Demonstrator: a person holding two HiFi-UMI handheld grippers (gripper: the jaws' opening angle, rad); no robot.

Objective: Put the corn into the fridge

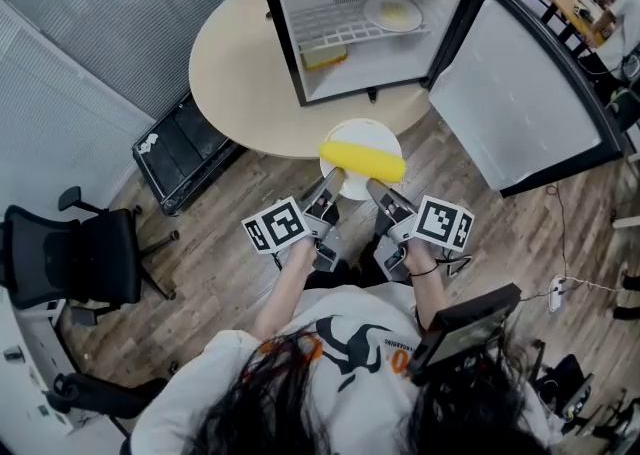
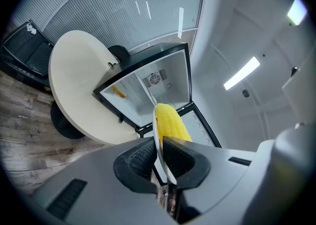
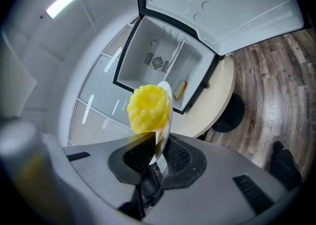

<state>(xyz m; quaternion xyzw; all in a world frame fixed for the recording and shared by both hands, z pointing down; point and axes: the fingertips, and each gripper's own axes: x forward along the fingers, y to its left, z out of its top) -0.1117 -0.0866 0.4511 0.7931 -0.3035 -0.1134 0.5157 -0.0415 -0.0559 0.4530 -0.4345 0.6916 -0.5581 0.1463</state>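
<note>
A yellow corn cob [image 1: 362, 160] lies on a white plate [image 1: 362, 135] held in the air in front of the open mini fridge [image 1: 368, 18]. My left gripper [image 1: 327, 190] is shut on the plate's near-left rim and my right gripper [image 1: 378, 193] is shut on its near-right rim. In the left gripper view the plate [image 2: 159, 142] shows edge-on between the jaws with the corn [image 2: 170, 122] above it. In the right gripper view the corn [image 3: 147, 108] sits end-on against the plate [image 3: 165, 115]. The fridge interior [image 3: 165, 66] lies straight ahead.
The fridge stands on a round beige table [image 1: 240, 68] with its door [image 1: 530, 93] swung open to the right. Inside, a wire shelf [image 1: 330, 28] carries another plate [image 1: 392, 13], and a yellow item [image 1: 325, 56] lies below. A black office chair [image 1: 75, 258] stands at the left.
</note>
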